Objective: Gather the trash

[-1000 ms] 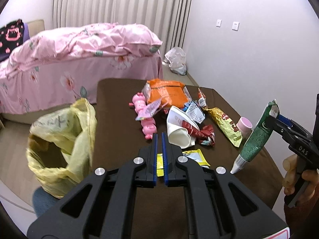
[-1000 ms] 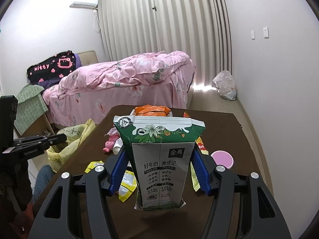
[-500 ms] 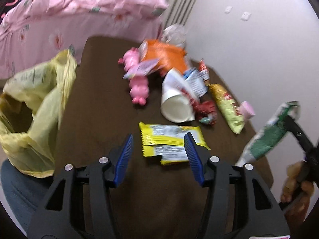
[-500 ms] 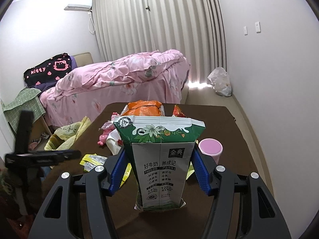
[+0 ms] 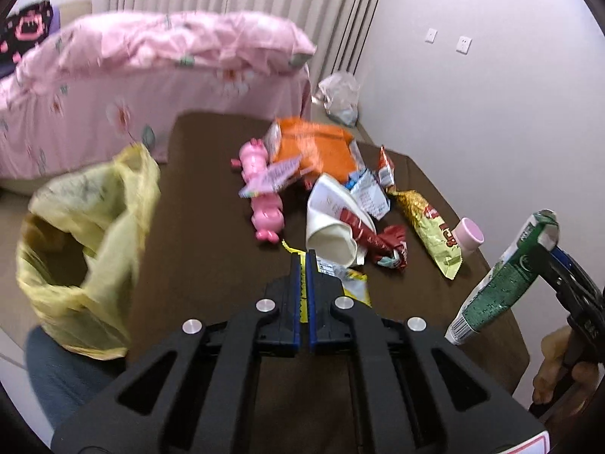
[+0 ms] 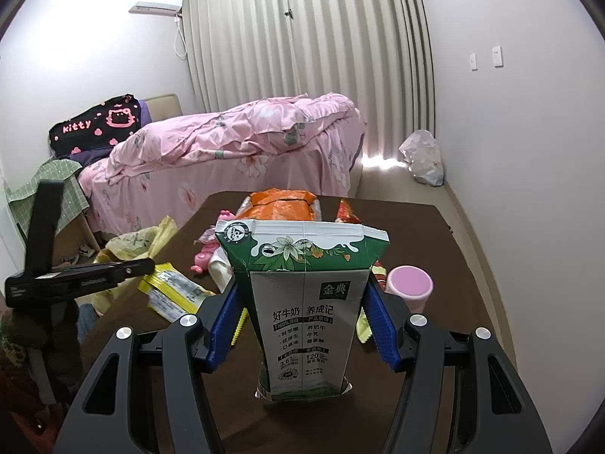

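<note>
My left gripper is shut on a yellow snack wrapper, which it holds above the brown table; the wrapper also shows in the right wrist view. My right gripper is shut on a green and white milk carton, held upright over the table; the carton also shows in the left wrist view. An open yellow trash bag hangs at the table's left edge. More trash lies mid-table: an orange bag, a crushed white paper cup, a red wrapper and a gold snack bag.
A pink pig toy and a pink cup stand on the table. A pink bed lies beyond the table's far edge. A white plastic bag sits on the floor by the curtain. The wall is close on the right.
My left gripper opened over the yellow wrapper, then shut on it and lifted it. My right gripper kept the milk carton and shifted slightly.
</note>
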Tool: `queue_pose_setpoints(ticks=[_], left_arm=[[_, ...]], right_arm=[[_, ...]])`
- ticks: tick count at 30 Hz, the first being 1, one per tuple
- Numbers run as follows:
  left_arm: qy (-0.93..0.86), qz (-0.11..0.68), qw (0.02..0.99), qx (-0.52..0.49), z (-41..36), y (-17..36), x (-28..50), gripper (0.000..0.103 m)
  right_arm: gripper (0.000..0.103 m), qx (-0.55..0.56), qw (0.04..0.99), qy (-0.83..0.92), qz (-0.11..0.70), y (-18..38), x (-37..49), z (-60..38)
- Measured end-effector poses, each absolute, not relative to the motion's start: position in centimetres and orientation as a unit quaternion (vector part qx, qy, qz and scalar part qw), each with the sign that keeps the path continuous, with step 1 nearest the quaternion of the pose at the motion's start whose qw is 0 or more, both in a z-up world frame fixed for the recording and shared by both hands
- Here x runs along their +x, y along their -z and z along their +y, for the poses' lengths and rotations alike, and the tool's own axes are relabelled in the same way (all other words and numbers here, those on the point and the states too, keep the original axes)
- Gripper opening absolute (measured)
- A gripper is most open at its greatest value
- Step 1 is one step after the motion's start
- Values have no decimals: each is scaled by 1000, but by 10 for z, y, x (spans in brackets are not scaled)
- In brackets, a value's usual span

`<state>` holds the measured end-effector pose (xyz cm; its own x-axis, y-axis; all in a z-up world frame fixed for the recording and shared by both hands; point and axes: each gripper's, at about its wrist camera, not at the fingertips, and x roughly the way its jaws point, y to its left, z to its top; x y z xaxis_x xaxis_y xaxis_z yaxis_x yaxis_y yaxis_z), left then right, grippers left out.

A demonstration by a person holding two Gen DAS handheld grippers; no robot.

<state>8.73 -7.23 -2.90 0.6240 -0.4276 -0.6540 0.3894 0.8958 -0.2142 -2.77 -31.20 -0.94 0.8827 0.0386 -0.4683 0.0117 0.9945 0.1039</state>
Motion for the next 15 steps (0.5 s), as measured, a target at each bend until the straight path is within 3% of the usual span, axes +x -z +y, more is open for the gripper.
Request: queue_pose_setpoints(ticks=[15], left_arm=[[207,300,931,-10,-33,-9,57,1]], right_arm=[[57,11,976,-25,214,-16,-41,-283]])
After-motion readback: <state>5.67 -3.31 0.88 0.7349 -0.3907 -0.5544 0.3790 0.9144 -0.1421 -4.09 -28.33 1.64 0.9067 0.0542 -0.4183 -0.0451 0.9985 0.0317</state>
